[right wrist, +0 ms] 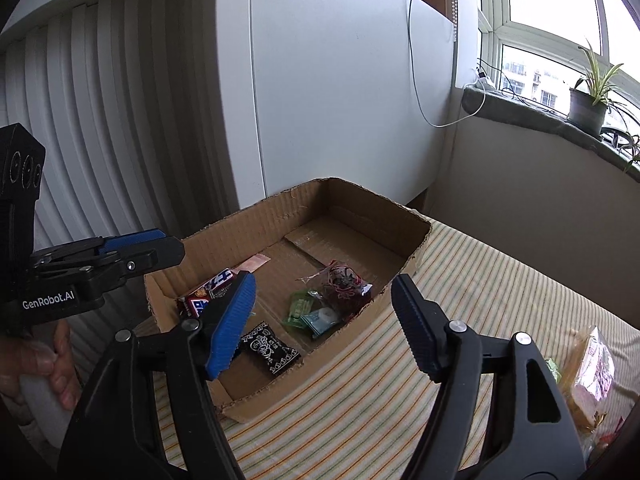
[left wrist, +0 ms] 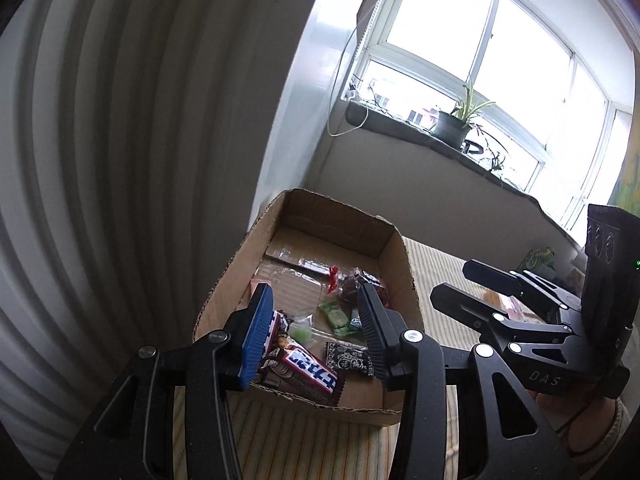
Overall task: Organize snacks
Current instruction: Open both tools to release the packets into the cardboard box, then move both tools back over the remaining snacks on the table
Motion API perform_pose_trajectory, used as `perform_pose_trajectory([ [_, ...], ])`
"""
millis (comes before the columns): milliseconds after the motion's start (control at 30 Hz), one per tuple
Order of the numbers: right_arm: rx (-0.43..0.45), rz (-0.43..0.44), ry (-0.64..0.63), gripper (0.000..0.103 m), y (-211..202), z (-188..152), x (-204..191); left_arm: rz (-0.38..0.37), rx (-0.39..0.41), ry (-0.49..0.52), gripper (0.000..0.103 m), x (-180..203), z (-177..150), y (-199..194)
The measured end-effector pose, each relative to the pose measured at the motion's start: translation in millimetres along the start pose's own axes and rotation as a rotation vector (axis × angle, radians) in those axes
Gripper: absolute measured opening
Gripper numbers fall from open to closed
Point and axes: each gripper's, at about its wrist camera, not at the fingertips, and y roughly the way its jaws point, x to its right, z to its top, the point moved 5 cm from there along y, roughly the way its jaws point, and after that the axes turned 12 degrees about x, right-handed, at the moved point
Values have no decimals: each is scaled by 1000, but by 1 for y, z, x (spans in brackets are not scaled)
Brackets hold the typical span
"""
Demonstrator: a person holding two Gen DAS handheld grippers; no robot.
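Both jaws parted, empty — snacks [left wrist: 304, 364] in cardboard box [left wrist: 394, 240]

A cardboard box [right wrist: 372, 208] at frame centre holds a chocolate bar [right wrist: 208, 290], a black sachet [right wrist: 272, 350] and green packets [right wrist: 298, 308]. The right gripper [right wrist: 324, 322] stands open and empty in the foreground; the left gripper [right wrist: 132, 252] enters at left above a striped cloth [right wrist: 480, 280].

Potted plant [right wrist: 588, 100] on windowsill [right wrist: 532, 114]; white cable [right wrist: 416, 80] hanging; striped cloth [right wrist: 460, 308] underneath.
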Motion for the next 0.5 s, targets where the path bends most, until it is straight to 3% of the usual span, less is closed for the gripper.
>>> perform_pose_trajectory([
  [167,33,-20,-5,74,-18,6,1,42,47,106,66,25,13,-18],
  [400,62,-71,16,77,-47,3,16,52,96,215,73,59,28,-39],
  [500,76,-99,37,86,-64,-1,29,44,112,249,76,74,31,-42],
])
